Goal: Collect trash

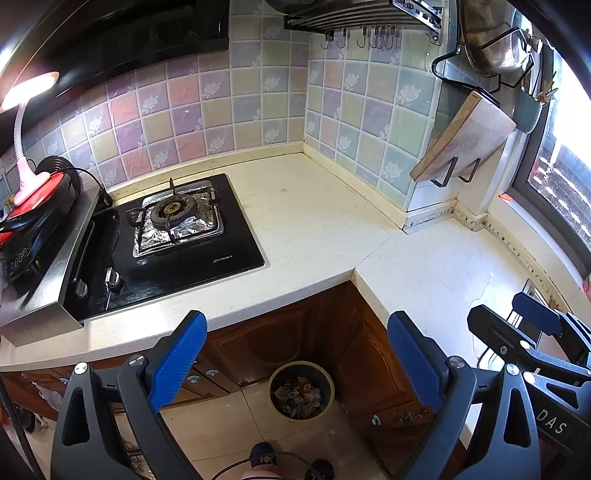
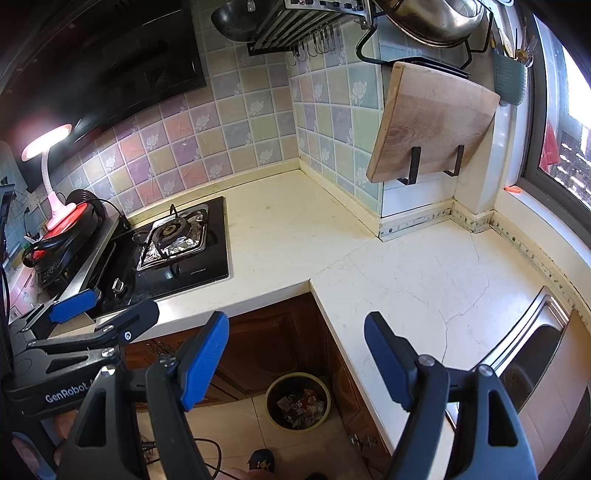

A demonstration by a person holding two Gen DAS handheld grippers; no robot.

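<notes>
Left gripper [image 1: 295, 354]: blue-padded fingers spread wide, nothing between them, held over the inner corner of the L-shaped countertop [image 1: 317, 221]. Right gripper [image 2: 295, 358]: fingers likewise spread wide and bare, held just right of the left gripper, which enters the right wrist view from the left edge. Trash bin [image 1: 301, 391]: round, pale-rimmed, standing on the tiled floor [image 1: 229, 424] in the recess below the countertop's inner corner, against the brown cabinet doors [image 1: 258, 343]; it lies below and between the fingers of each gripper in both views, well apart from them, and is partly filled with crumpled wrappers and scraps [image 1: 300, 397]. A dark shoe [image 2: 262, 459] shows on the floor on the near side of the bin. Sink [image 2: 532, 350]: stainless, set into the countertop's right arm, right of the right gripper. Gas hob [image 1: 173, 229]: black glass, let into the countertop's left arm, its burner ringed with foil. Induction cooker [image 1: 33, 225]: left of the hob on a steel ledge, bearing a pink desk lamp [image 1: 27, 147], lit. Cutting board [image 2: 428, 122]: wooden, resting tilted in a black wall bracket above the countertop's far right. Tiled wall [image 1: 221, 107]: pastel floral squares behind the countertop. Hook rack [image 1: 362, 22]: mounted high on that wall.
</notes>
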